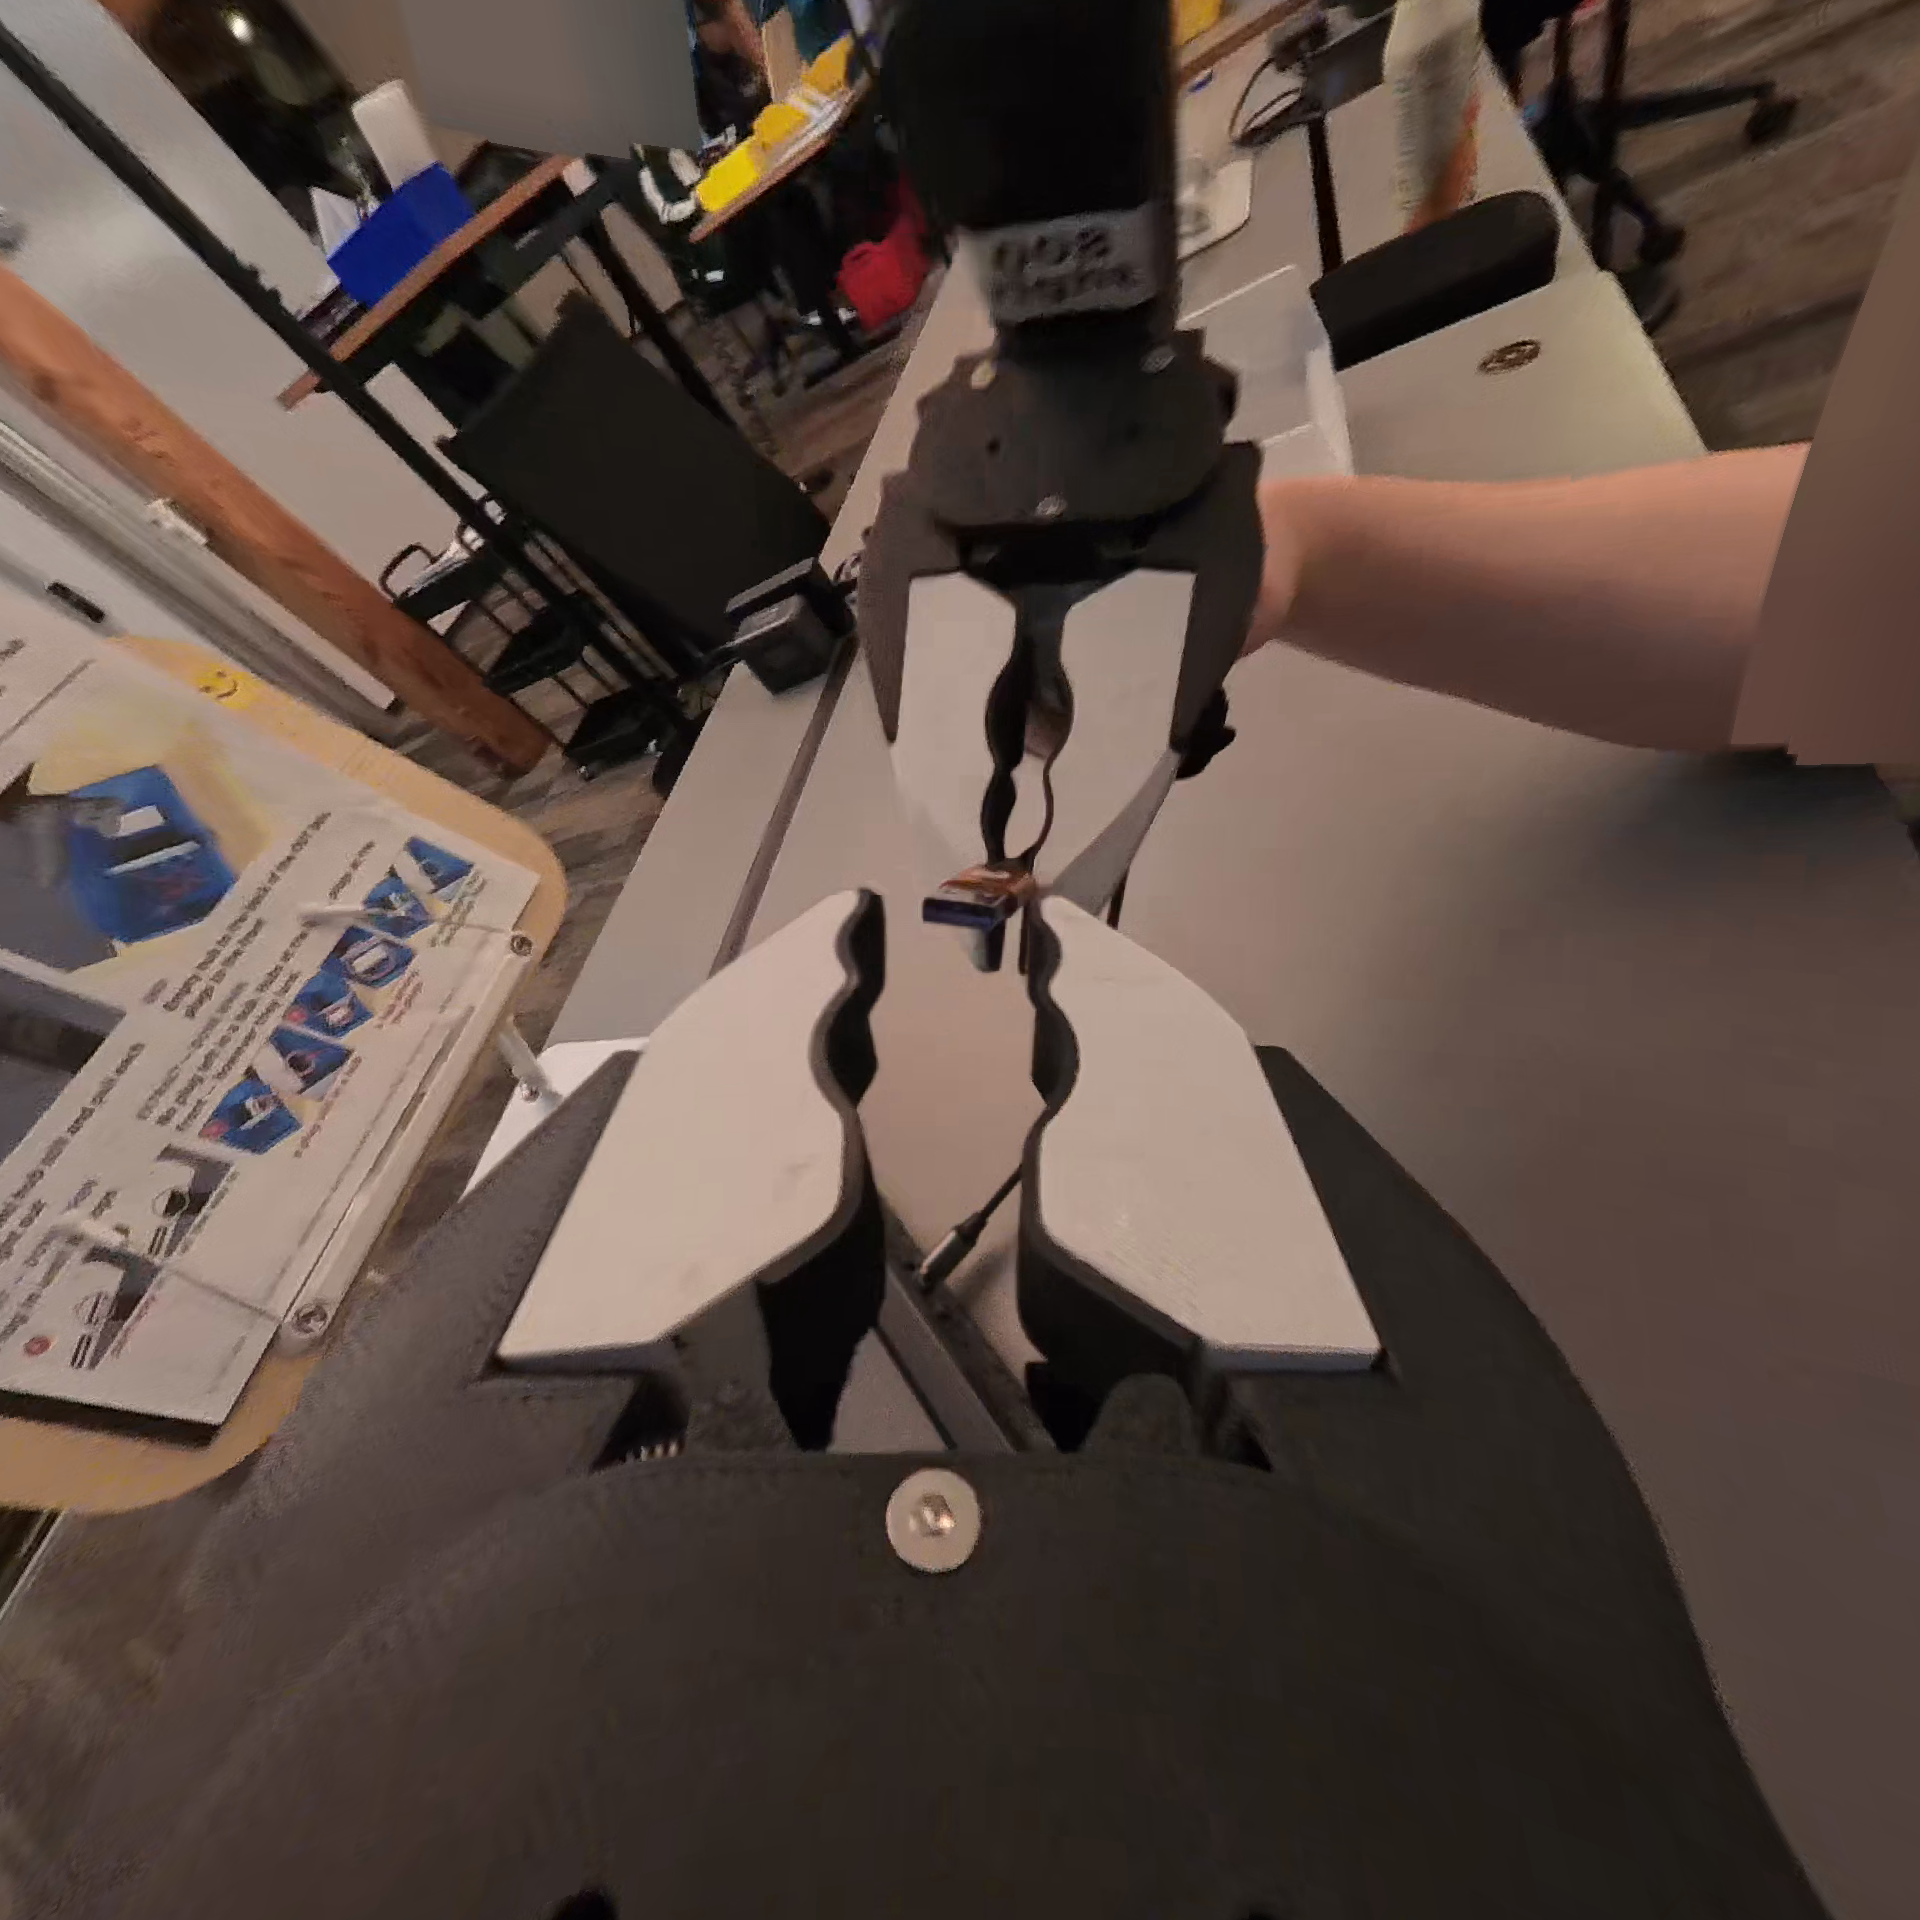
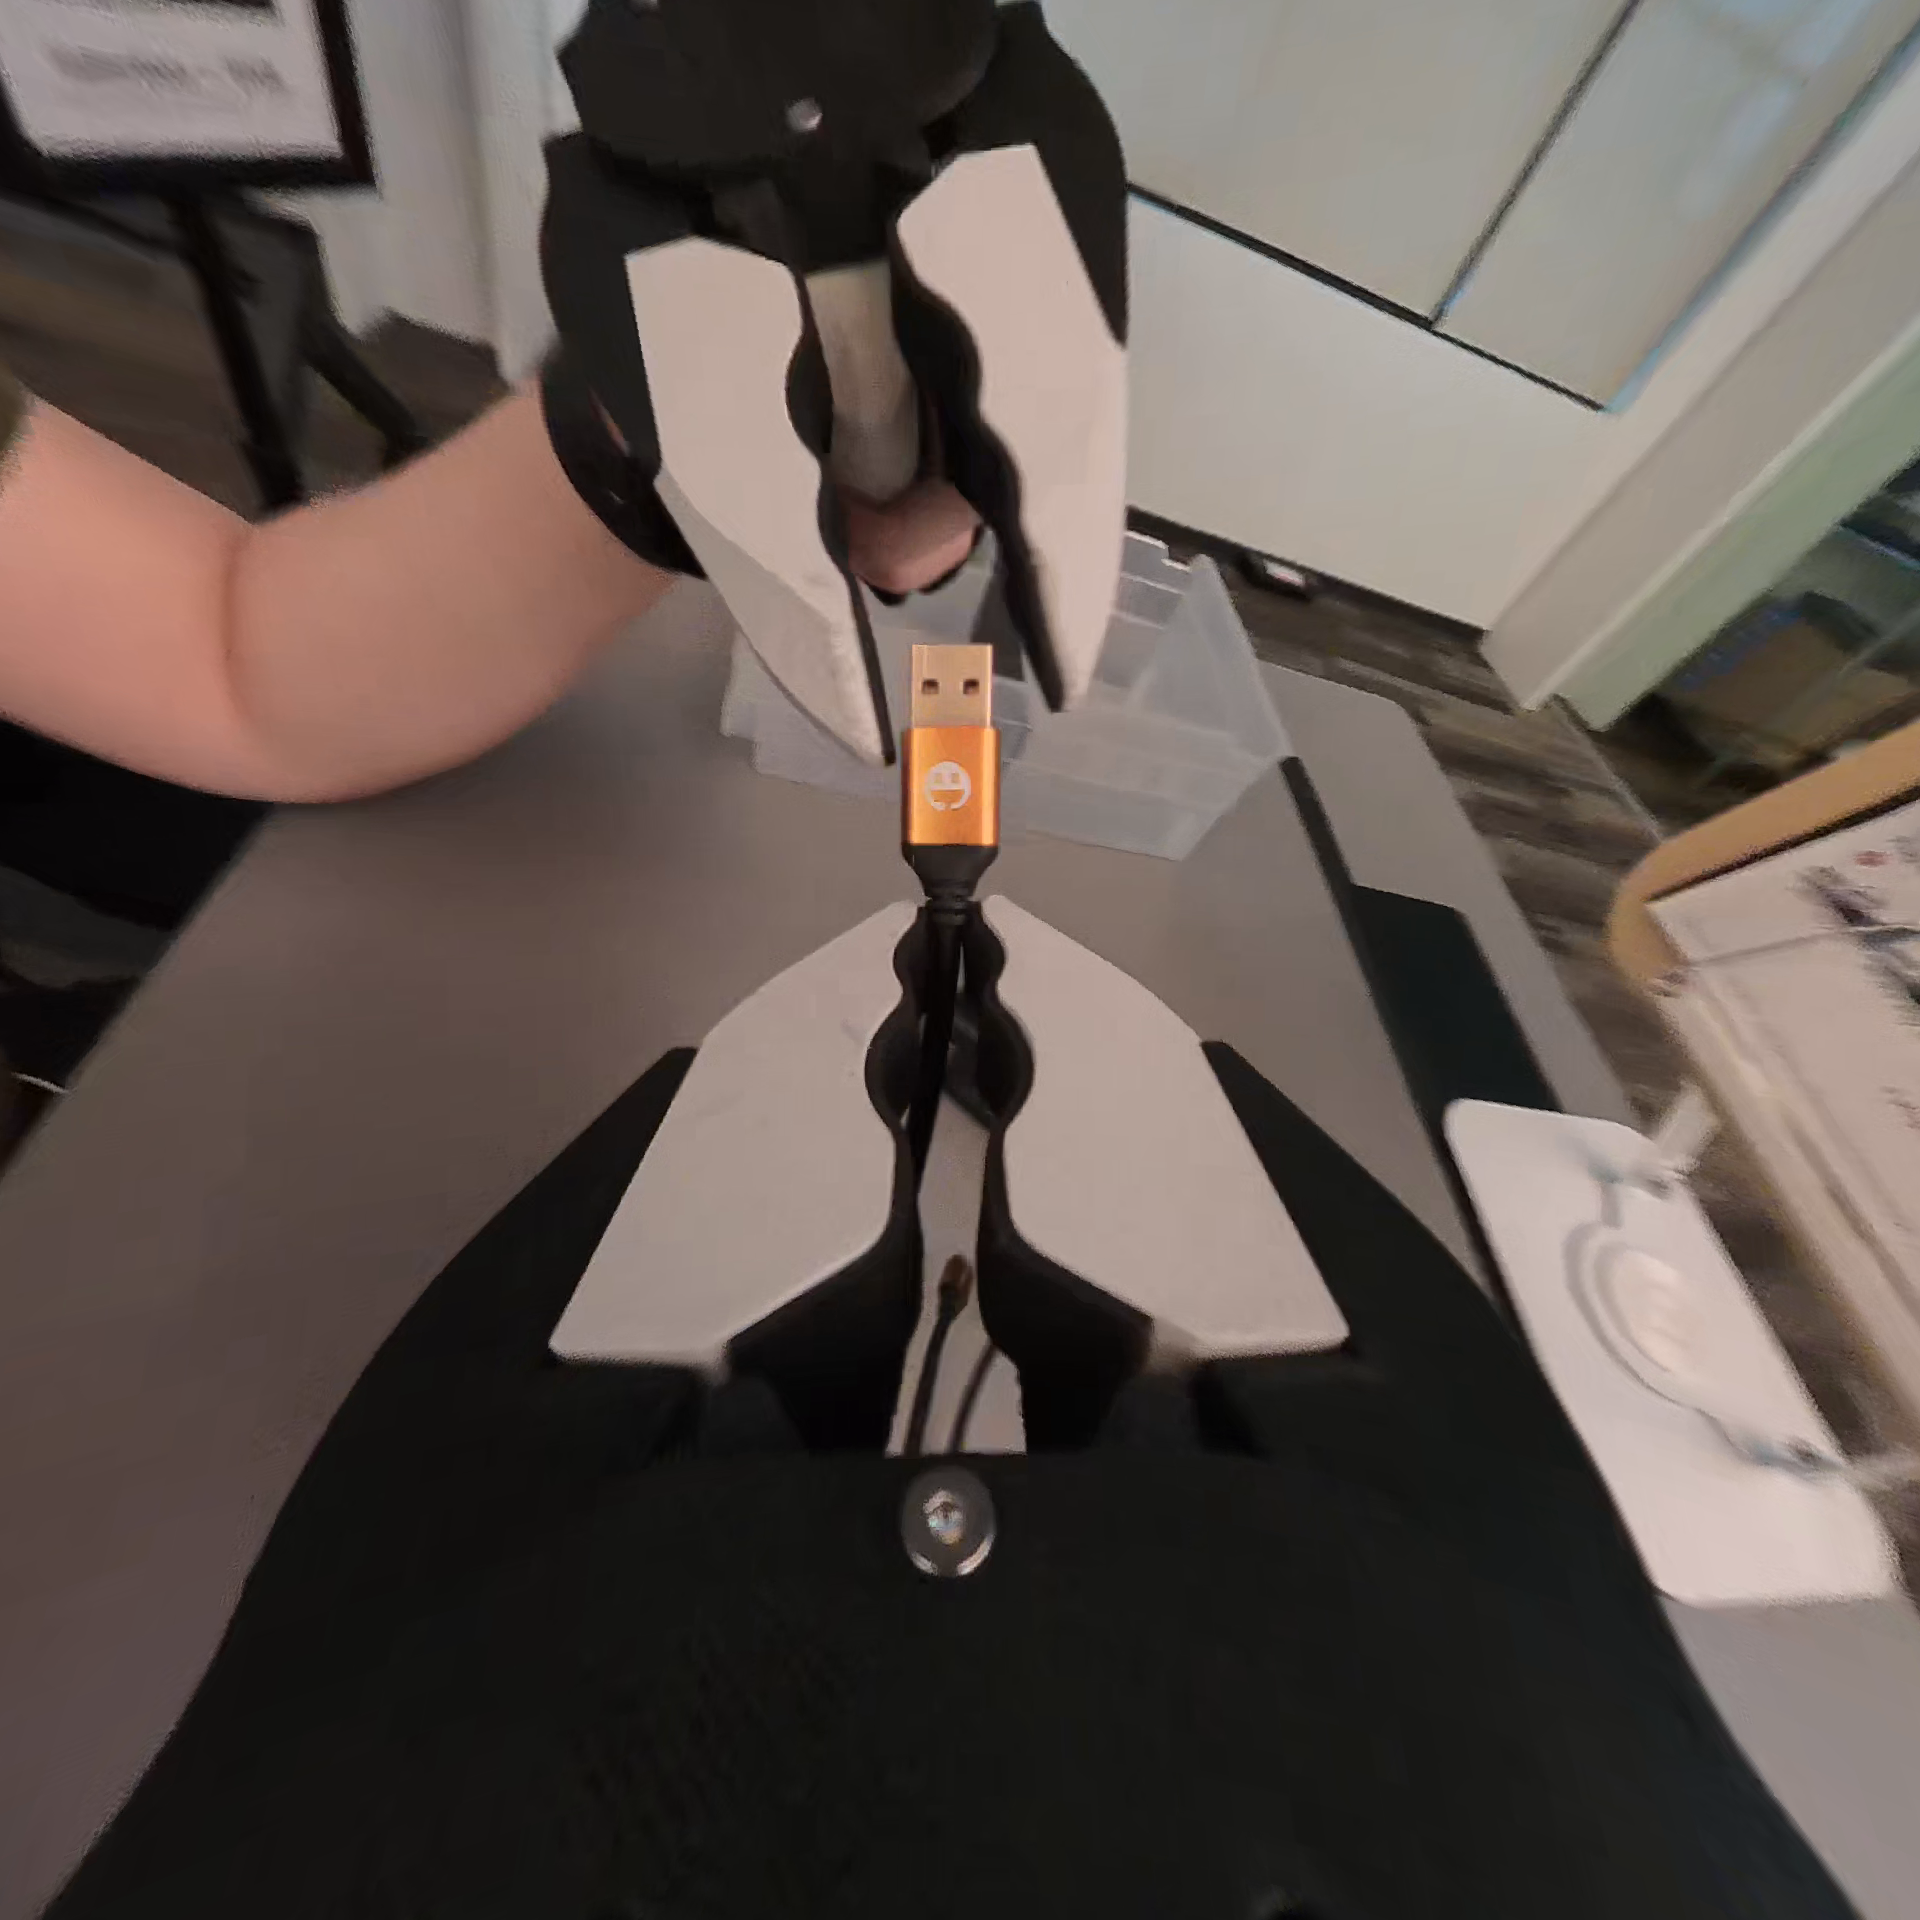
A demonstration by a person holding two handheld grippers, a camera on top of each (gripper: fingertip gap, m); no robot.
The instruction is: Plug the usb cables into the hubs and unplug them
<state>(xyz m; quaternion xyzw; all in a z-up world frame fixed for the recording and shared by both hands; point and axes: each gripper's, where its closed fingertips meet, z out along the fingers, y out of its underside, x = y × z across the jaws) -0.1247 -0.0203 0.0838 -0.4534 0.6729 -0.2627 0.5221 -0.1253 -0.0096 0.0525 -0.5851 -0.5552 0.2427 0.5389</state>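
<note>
My right gripper [image 2: 951,914] is shut on a black USB cable [image 2: 935,1049]. The cable's orange plug [image 2: 949,784] sticks out past my fingertips, with its metal end pointing away. My left gripper [image 1: 956,914] faces it tip to tip and is open and empty. The plug's end [image 1: 971,904] sits in the gap between the left fingertips [image 1: 862,925], and I cannot tell if they touch. The left gripper also shows in the right wrist view [image 2: 966,717], and the right gripper in the left wrist view [image 1: 1016,862]. The cable's other connector [image 1: 940,1252] lies on the grey table [image 1: 1455,1039]. I see no hub.
A clear plastic box [image 2: 1153,748] stands on the table behind the left gripper. A white pad [image 2: 1642,1351] lies at the right. A board with an instruction sheet [image 1: 260,1039] is left of the table. A small black box [image 1: 781,632] sits farther back. A person's forearms hold both grippers. Both grippers' tips are close together, under 4 cm apart.
</note>
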